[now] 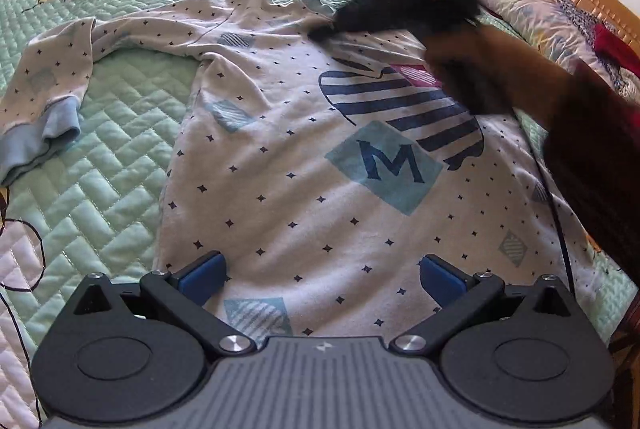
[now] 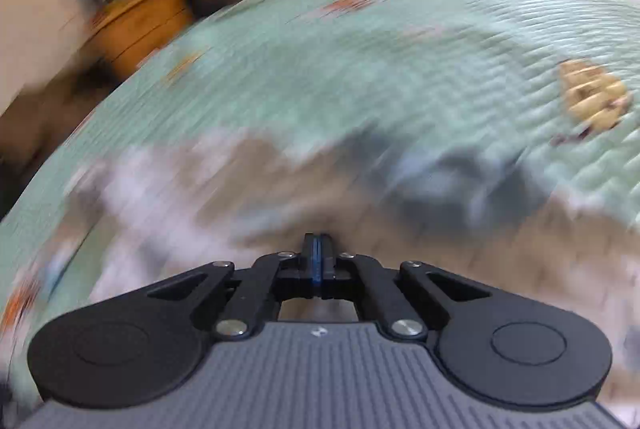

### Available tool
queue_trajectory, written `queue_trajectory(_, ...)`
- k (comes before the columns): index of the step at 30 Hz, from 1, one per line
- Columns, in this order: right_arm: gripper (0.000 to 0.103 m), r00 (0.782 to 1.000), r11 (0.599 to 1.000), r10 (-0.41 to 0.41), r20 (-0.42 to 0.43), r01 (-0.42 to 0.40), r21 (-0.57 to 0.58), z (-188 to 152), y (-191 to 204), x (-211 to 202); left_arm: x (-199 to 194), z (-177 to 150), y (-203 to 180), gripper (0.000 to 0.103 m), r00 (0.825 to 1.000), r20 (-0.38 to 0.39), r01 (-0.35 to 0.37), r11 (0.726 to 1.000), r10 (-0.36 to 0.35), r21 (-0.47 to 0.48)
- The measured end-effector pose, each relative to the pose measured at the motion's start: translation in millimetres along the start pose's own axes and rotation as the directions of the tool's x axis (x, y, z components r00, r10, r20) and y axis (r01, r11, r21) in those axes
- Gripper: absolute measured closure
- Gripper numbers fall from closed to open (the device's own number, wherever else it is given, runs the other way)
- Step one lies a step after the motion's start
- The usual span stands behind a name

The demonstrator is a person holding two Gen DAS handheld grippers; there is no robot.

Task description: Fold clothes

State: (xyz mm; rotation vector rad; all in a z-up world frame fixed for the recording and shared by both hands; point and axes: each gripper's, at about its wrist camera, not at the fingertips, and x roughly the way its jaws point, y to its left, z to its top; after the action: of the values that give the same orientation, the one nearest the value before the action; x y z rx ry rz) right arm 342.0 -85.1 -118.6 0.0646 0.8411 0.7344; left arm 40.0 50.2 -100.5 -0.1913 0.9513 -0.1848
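Now I see the star-print pajama top (image 1: 320,157) spread flat on the green quilt (image 1: 132,133), my left gripper (image 1: 320,279) spread wide above its near hem, my right gripper (image 2: 317,249) pinching its far collar.

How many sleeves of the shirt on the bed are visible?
1. The shirt lies flat on the bedspread; one sleeve stretches to its left, cuff hanging toward the camera. The other sleeve may be hidden behind the right gripper and the person's arm.
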Motion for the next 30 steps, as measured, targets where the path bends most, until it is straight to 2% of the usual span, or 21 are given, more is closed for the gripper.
queue_trajectory(1, 0.103, 0.999, 0.999, -0.035, 0.036, 0.034, 0.017, 5, 1, 5, 0, 0, 0, 0.001, 1.0, -0.002, 0.002, 1.0, -0.002, 0.005)
queue_trajectory(2, 0.103, 0.998, 0.999, -0.021, 0.054, 0.018, 0.042, 6, 1, 3, -1, 0, 1, 0.001, 1.0, -0.002, 0.007, 1.0, -0.007, 0.002)
queue_trajectory(3, 0.095, 0.997, 0.998, -0.004, 0.072, -0.001, 0.067, 6, 2, 1, -2, 0, 3, 0.001, 1.0, 0.0, 0.016, 1.0, -0.016, -0.006)
queue_trajectory(6, 0.092, 0.99, 0.988, 0.089, 0.112, -0.102, 0.119, -3, 5, -24, -3, -1, 9, 0.001, 0.999, 0.02, 0.041, 0.999, -0.04, -0.034)
queue_trajectory(7, 0.091, 0.987, 0.987, 0.112, 0.112, -0.124, 0.106, -10, 3, -47, -4, -2, 9, 0.001, 0.999, 0.025, 0.044, 0.998, -0.043, -0.041)
queue_trajectory(9, 0.081, 0.994, 0.996, 0.075, 0.075, -0.079, 0.046, -25, 8, -75, -4, -2, 8, 0.001, 0.999, 0.028, 0.04, 0.999, -0.039, -0.036)
queue_trajectory(11, 0.078, 1.0, 1.0, 0.01, 0.029, -0.01, -0.007, -40, 8, -98, -3, -3, 6, 0.001, 0.999, 0.034, 0.032, 0.999, -0.031, -0.027)
queue_trajectory(13, 0.077, 0.997, 0.997, -0.071, 0.003, 0.071, -0.011, -44, -11, -106, -3, -5, 5, 0.001, 0.999, 0.041, 0.025, 1.0, -0.024, -0.019)
queue_trajectory(15, 0.077, 0.987, 0.987, -0.156, -0.036, 0.155, -0.032, -42, -22, -89, -2, -4, 3, 0.001, 0.999, 0.04, 0.011, 1.0, -0.01, -0.011)
queue_trajectory(16, 0.077, 0.986, 0.986, -0.16, -0.052, 0.158, -0.046, -37, -26, -75, -1, -4, 1, 0.001, 0.999, 0.036, 0.004, 1.0, -0.004, -0.001)
queue_trajectory(20, 0.081, 0.975, 0.97, -0.221, 0.002, 0.22, -0.103, 1, -23, -28, -2, -2, 2, 0.001, 1.0, 0.021, 0.008, 1.0, -0.008, 0.0)
queue_trajectory(22, 0.081, 0.976, 0.973, -0.217, 0.032, 0.219, -0.068, 10, -29, -19, -3, 0, 7, 0.001, 0.999, 0.02, 0.03, 0.999, -0.029, -0.036)
queue_trajectory(25, 0.079, 0.993, 0.991, -0.075, 0.091, 0.064, 0.118, 4, -45, -51, -4, -1, 14, 0.001, 0.998, 0.032, 0.063, 0.995, -0.061, -0.078)
queue_trajectory(27, 0.079, 0.989, 0.979, 0.004, 0.145, -0.034, 0.2, -6, -53, -80, -5, -2, 15, 0.001, 0.997, 0.041, 0.071, 0.994, -0.068, -0.085)
queue_trajectory(30, 0.078, 0.986, 0.978, 0.017, 0.163, -0.05, 0.203, -34, -54, -130, -5, -2, 14, 0.001, 0.997, 0.042, 0.066, 0.995, -0.063, -0.077)
